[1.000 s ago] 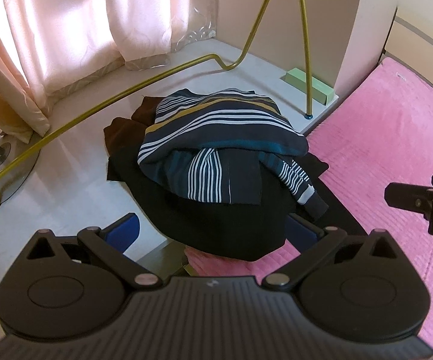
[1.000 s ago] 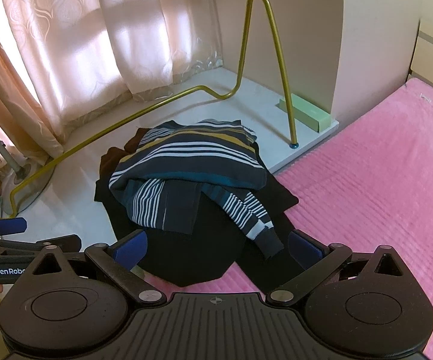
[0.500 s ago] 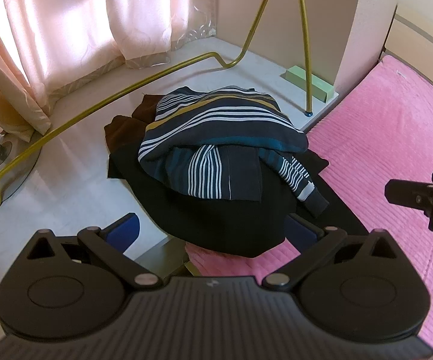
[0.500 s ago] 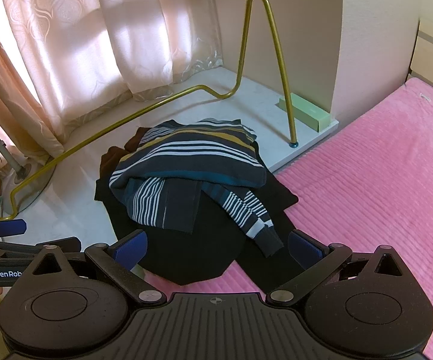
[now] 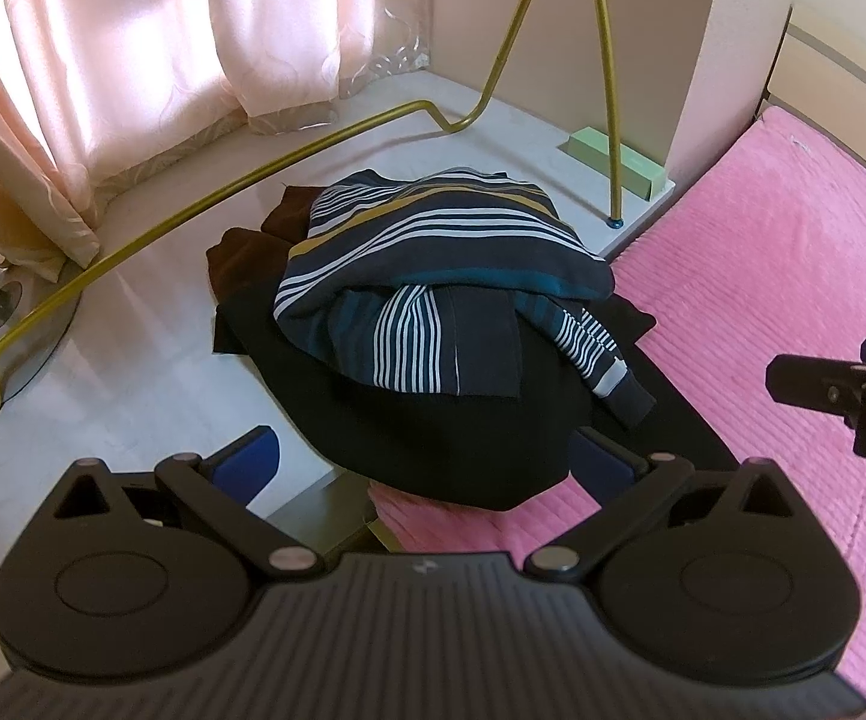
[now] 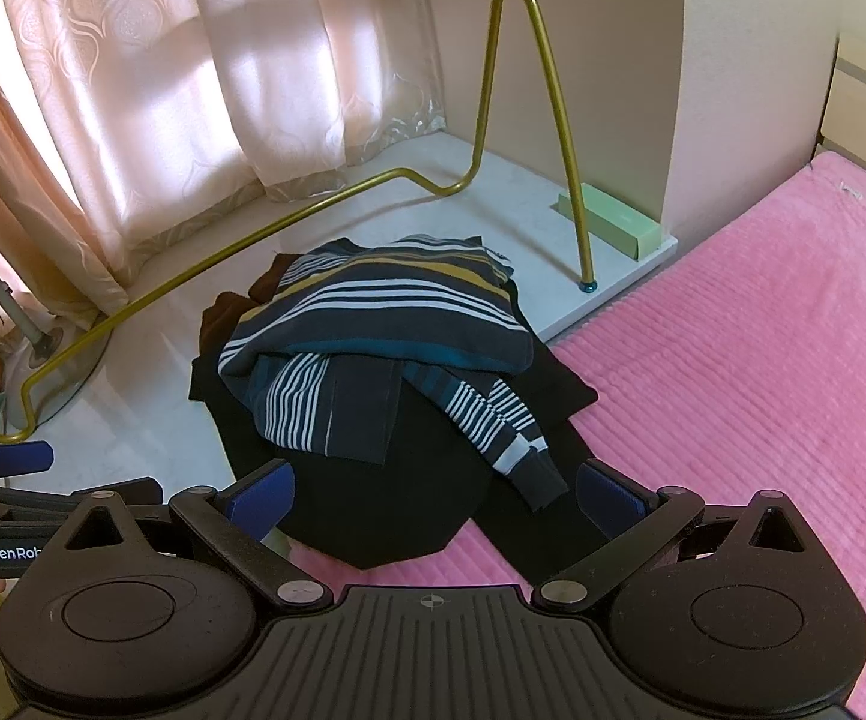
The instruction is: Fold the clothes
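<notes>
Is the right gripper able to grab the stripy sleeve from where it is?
Probably yes. The right gripper is open, and the sleeve lies on top of the pile just ahead of its fingers with nothing covering it.

Sweater (image 5: pixel 433 276) lay on top of the garment pile (image 5: pixel 451 444), pile straddled floor ledge (image 5: pixel 132 360) and bed (image 5: pixel 793 276) edge; bed to the right, curtains (image 5: pixel 150 60) behind-left, rack frame (image 5: pixel 604 90) behind pile, box (image 5: pixel 619 162) by rack foot
</notes>
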A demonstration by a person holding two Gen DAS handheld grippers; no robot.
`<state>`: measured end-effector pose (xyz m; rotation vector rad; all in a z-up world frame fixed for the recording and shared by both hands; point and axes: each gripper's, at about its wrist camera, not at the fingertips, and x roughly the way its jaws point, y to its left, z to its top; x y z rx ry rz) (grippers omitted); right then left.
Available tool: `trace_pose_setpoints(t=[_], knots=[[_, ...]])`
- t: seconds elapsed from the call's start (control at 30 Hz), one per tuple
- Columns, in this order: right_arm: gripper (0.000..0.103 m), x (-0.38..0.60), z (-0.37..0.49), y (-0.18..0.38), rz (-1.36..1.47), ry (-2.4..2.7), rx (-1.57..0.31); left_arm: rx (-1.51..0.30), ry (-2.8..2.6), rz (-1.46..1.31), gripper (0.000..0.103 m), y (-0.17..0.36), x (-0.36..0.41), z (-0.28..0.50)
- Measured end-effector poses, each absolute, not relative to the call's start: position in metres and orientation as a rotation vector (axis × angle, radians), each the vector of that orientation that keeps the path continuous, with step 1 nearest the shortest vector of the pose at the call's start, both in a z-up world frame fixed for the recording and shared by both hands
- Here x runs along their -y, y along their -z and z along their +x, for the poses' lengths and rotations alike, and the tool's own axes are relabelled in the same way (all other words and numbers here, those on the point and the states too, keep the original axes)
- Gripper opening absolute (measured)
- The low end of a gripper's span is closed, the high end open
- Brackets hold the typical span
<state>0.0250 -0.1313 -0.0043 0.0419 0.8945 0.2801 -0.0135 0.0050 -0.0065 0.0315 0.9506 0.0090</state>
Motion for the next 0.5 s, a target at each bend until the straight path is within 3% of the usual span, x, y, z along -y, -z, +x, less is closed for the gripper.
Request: trace_pose_setpoints(t=[0.5], knots=[[0.102, 0.1328, 0.0291, 0.0066, 0.049, -0.278, -0.902, -0.959, -0.003, 0.033, 0.101, 0.0072, -0.0016, -0.0086]])
